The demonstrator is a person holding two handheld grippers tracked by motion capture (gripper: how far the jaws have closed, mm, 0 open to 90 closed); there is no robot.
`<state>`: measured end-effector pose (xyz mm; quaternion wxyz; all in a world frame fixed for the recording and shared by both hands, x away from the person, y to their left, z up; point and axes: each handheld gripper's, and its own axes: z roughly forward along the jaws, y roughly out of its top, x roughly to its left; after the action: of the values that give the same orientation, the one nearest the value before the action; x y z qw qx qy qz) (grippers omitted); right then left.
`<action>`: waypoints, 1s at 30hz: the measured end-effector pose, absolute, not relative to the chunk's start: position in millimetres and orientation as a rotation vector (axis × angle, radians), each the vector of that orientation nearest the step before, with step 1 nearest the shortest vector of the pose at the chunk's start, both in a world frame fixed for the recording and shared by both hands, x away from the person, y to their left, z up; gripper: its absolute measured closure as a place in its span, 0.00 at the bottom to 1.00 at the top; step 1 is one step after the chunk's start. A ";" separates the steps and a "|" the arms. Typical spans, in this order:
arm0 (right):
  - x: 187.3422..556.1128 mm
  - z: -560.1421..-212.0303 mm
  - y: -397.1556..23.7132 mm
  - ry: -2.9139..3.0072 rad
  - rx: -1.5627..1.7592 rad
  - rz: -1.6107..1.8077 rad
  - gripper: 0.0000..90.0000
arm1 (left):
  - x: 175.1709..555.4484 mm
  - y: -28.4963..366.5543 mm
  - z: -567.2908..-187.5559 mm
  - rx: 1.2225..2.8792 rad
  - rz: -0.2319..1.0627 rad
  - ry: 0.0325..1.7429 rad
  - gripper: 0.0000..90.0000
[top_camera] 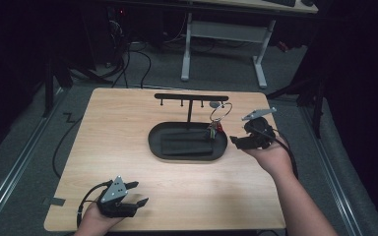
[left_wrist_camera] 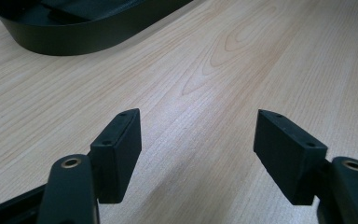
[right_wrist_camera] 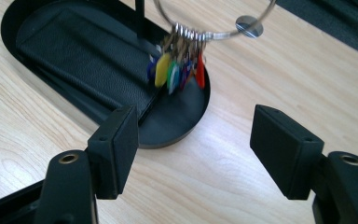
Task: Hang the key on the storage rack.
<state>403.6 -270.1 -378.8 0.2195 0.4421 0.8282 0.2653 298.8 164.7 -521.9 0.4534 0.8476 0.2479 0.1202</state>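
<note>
A black oval tray (top_camera: 152, 140) lies in the middle of the wooden table, with a T-shaped hook rack (top_camera: 191, 97) rising from it. A large key ring with coloured keys (top_camera: 214, 129) hangs from the rack's right end, over the tray's right side. My right gripper (top_camera: 238, 135) stands just right of the tray, pointing at it, open with nothing between its jaws. In the right gripper view (right_wrist_camera: 196, 149) the keys (right_wrist_camera: 177, 70) dangle ahead of it, apart from the pads. My left gripper (top_camera: 140, 192) rests open at the front left; the left gripper view (left_wrist_camera: 198, 149) shows bare wood between its jaws.
A dark flat pad (top_camera: 184, 145) lies inside the tray. A grey round tag (right_wrist_camera: 249, 25) hangs on the ring. Behind the table stands a white desk frame (top_camera: 226, 29), with cables on the floor. The tray's wall (left_wrist_camera: 74, 42) sits ahead of the left gripper.
</note>
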 end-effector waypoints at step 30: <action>257.5 -503.5 -299.0 1.940 1.224 1.150 0.32 | 298.5 158.3 -526.8 2.092 0.273 0.619 0.36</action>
<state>257.5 -299.0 -503.5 0.2839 0.4575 0.7249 0.4296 298.5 158.3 -526.8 0.4542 0.8477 0.2509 0.1104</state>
